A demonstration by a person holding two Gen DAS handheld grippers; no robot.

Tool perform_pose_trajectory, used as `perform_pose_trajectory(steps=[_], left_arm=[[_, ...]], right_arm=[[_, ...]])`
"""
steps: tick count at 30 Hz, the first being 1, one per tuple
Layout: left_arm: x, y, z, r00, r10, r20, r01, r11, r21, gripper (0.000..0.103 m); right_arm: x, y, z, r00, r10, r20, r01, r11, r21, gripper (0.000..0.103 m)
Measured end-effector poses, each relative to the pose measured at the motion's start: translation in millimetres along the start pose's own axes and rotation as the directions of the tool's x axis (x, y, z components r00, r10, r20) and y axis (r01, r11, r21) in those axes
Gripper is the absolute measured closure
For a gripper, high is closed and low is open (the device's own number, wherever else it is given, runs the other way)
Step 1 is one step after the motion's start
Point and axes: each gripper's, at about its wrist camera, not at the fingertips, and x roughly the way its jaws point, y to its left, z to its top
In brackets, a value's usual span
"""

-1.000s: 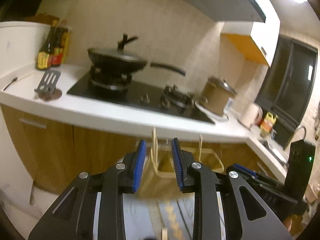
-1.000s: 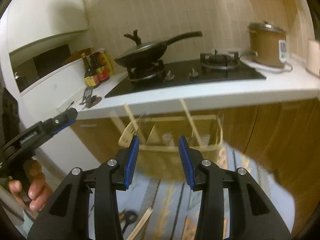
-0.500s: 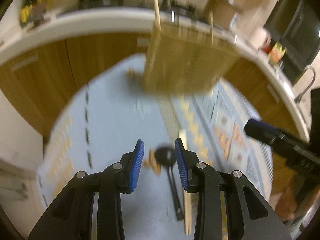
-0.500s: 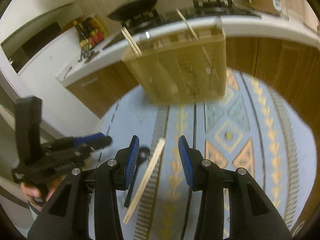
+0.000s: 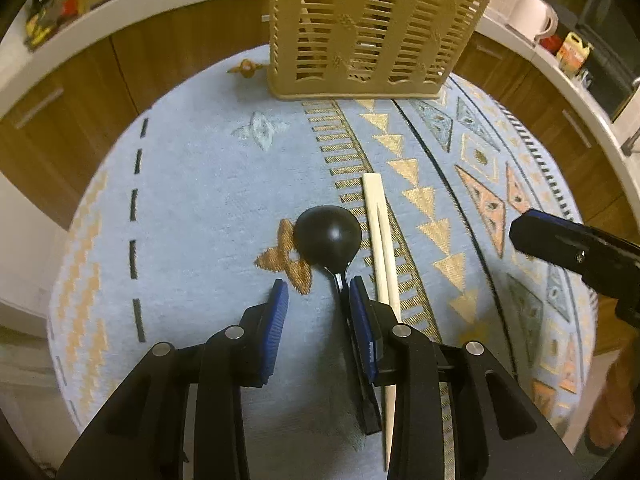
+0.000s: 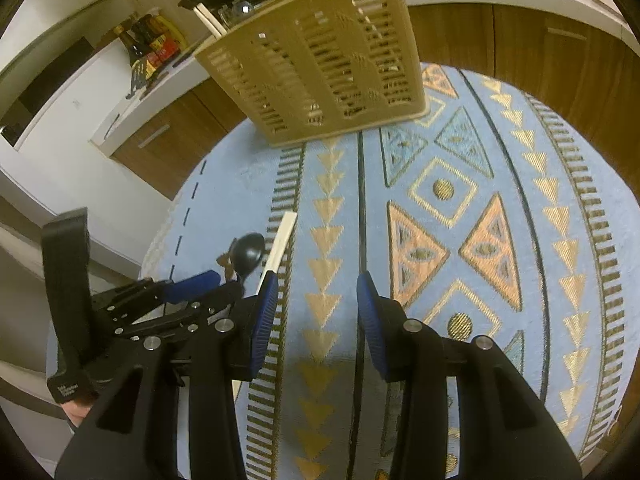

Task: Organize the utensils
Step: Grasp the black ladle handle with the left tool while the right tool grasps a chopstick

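Observation:
A black spoon (image 5: 328,236) lies bowl-down on the blue patterned cloth (image 5: 200,184), with a pair of pale chopsticks (image 5: 380,248) just right of it. My left gripper (image 5: 318,300) is open and low over the spoon's handle, which runs beside its right finger. A tan slotted utensil basket (image 5: 376,36) stands at the far edge and holds chopsticks (image 6: 208,20). My right gripper (image 6: 316,308) is open and empty over the cloth, right of the spoon (image 6: 248,252) and chopsticks (image 6: 280,244).
The round table's edge (image 5: 56,280) drops off on the left. Wooden cabinets (image 5: 168,44) and a white counter (image 6: 132,80) with sauce bottles (image 6: 152,48) lie behind the basket.
Both grippers have tilted down from the kitchen counter to the table and lowered. The left gripper has come down close over the spoon's handle. Both stay open.

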Motion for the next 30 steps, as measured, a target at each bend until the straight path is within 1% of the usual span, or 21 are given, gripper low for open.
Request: perform_pose_trajectory(steps=[3, 6, 8, 9, 10, 13, 16, 22, 24, 26, 27, 29, 30], left_arm=[[0.5, -7.8, -0.3, 1.000, 0.028, 0.008, -0.028, 1.000, 0.010, 0.073], [0.0, -10.4, -1.0, 0.998, 0.052, 0.020, -0.052, 0.999, 0.016, 0.076], [0.3, -13.3, -3.3, 0.996, 0.085, 0.039, -0.086, 0.996, 0.021, 0.090], [0.5, -14.3, -4.2, 0.993, 0.105, 0.049, -0.106, 0.994, 0.023, 0.094], [0.2, -14.6, -4.4, 0.992, 0.111, 0.052, -0.113, 0.993, 0.025, 0.095], [-0.4, -12.7, -4.8, 0.991, 0.114, 0.064, -0.115, 0.993, 0.015, 0.098], [-3.5, -3.5, -6.1, 0.994, 0.082, 0.072, -0.080, 0.996, -0.024, 0.098], [-12.2, 21.4, -11.7, 0.993, 0.070, 0.092, -0.060, 0.993, -0.106, 0.098], [-14.8, 30.2, -12.9, 0.993, 0.072, 0.097, -0.060, 0.990, -0.129, 0.098], [-17.5, 39.3, -14.5, 0.992, 0.074, 0.100, -0.059, 0.987, -0.149, 0.098], [-18.0, 44.6, -14.8, 0.992, 0.072, 0.100, -0.055, 0.985, -0.161, 0.098], [-17.7, 52.0, -16.1, 0.993, 0.069, 0.097, -0.050, 0.982, -0.180, 0.098], [-16.9, 53.7, -16.1, 0.993, 0.068, 0.097, -0.049, 0.981, -0.185, 0.098]], right_arm=[[5.6, 0.7, -1.4, 1.000, 0.003, -0.016, -0.003, 1.000, 0.003, 0.065], [11.8, 1.4, -2.3, 0.999, 0.000, -0.034, 0.000, 1.000, 0.003, 0.065], [14.7, 2.1, -2.7, 0.999, -0.002, -0.041, 0.002, 1.000, 0.001, 0.065], [16.7, 2.4, -3.0, 0.999, -0.002, -0.047, 0.002, 1.000, 0.000, 0.065], [18.4, 2.6, -3.2, 0.999, -0.003, -0.051, 0.003, 1.000, 0.000, 0.065], [23.0, 3.2, -3.1, 0.998, 0.000, -0.066, 0.000, 1.000, 0.004, 0.065], [28.4, 8.7, -2.2, 0.997, 0.005, -0.078, -0.005, 1.000, -0.003, 0.065], [48.7, 35.6, 4.2, 0.995, 0.008, -0.102, -0.011, 0.999, -0.032, 0.065], [56.0, 44.1, 6.3, 0.994, -0.016, -0.104, 0.012, 0.999, -0.039, 0.066], [61.2, 51.0, 8.1, 0.994, -0.065, -0.092, 0.060, 0.997, -0.055, 0.066], [64.9, 56.2, 8.0, 0.991, -0.104, -0.080, 0.098, 0.993, -0.072, 0.066], [73.7, 65.5, 4.8, 0.986, -0.147, -0.075, 0.139, 0.985, -0.102, 0.066], [73.7, 69.3, 3.6, 0.984, -0.171, -0.053, 0.163, 0.979, -0.121, 0.066]])
